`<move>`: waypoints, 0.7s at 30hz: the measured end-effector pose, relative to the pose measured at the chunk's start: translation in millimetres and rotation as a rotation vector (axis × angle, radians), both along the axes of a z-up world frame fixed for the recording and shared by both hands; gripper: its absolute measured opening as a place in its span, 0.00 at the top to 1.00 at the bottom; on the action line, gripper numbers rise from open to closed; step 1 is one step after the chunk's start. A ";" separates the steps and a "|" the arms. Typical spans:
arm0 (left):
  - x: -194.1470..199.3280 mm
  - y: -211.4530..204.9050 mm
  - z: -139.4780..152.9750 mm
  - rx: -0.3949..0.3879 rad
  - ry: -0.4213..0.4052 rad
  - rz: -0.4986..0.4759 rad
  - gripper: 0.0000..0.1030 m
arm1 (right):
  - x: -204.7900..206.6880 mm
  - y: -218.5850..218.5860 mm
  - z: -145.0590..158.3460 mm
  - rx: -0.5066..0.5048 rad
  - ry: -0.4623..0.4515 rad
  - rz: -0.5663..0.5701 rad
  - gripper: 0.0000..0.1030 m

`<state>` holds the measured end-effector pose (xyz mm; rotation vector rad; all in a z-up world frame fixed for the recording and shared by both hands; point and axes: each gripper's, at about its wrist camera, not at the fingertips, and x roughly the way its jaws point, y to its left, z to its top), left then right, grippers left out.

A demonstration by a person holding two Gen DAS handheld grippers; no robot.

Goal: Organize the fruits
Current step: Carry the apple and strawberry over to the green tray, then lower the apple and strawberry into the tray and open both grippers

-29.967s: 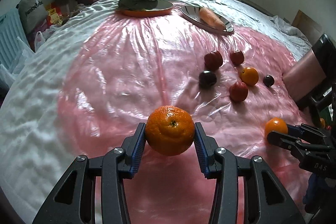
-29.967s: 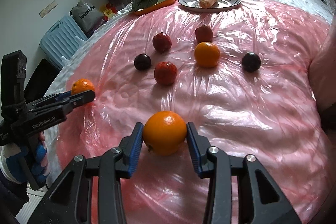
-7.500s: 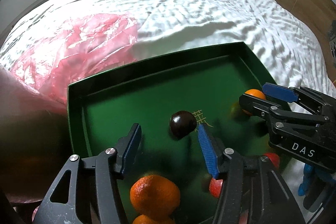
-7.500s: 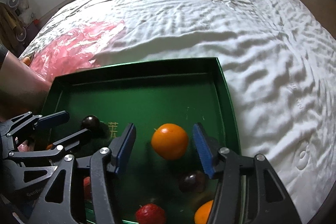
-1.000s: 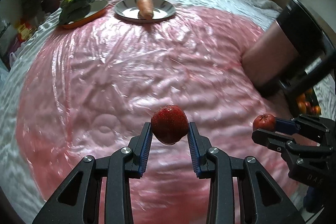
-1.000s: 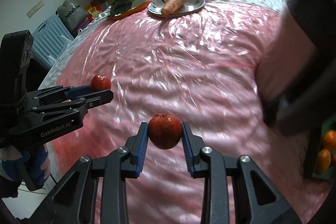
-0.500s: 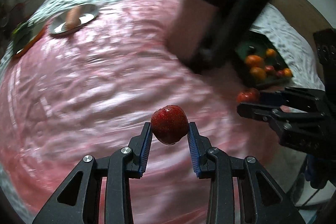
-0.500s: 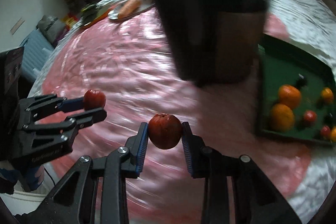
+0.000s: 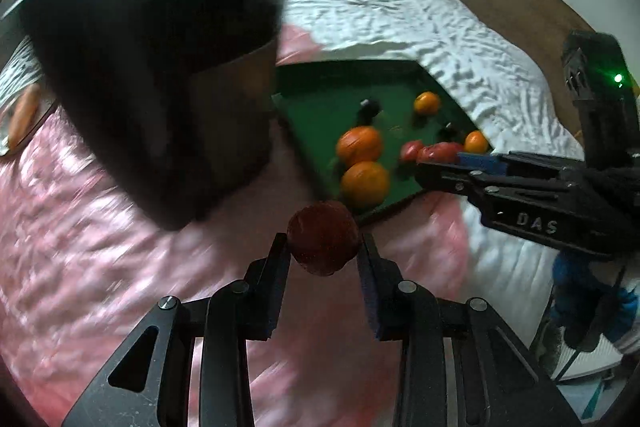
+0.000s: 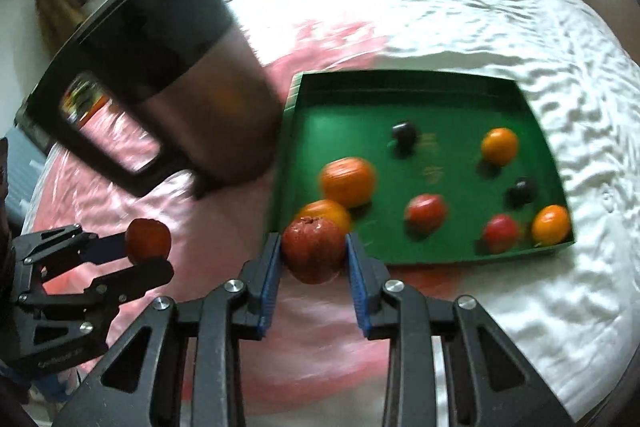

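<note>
Because each fruit must travel from the pink plastic sheet (image 10: 224, 227) to the green tray (image 10: 420, 83), I carry one in each gripper, lifted clear of the bed (image 10: 480, 7); my left gripper (image 9: 323, 247) has its fingers clamped on a red fruit (image 9: 322, 243), pinched at its widest part so that it cannot roll out, and my right gripper (image 10: 313, 251) has its fingers clamped likewise on a second red fruit (image 10: 313, 250).

Ahead of my right fingers and a little to their right lies the tray, flat on the white bedding, its near left corner just beyond my fingertips; inside it, loose and spread apart, I count three larger oranges and one smaller one (image 10: 551, 223), two red fruits (image 10: 425, 211) and two dark plums (image 10: 405, 135); the nearest orange (image 10: 326, 213) sits just behind the fruit I hold. The far left stretch of the tray floor looks bare, which I judge the best place to set these two down.

To the left of both pairs of fingers stands a dark, blurred jug-like vessel (image 10: 176, 67), close beside the tray's left wall; what it holds I cannot tell.
</note>
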<state>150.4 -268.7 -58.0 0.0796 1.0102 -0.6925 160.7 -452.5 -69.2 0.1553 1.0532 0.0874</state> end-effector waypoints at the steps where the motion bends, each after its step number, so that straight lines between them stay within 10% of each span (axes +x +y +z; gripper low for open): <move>1: 3.9 -8.9 1.4 -0.006 -0.006 -0.004 0.71 | 2.4 -7.9 -0.6 -0.003 -0.003 -0.011 0.47; 21: 126.6 -135.8 -52.4 0.055 0.017 0.126 0.71 | 66.2 -119.2 -56.9 -0.022 0.021 -0.080 0.47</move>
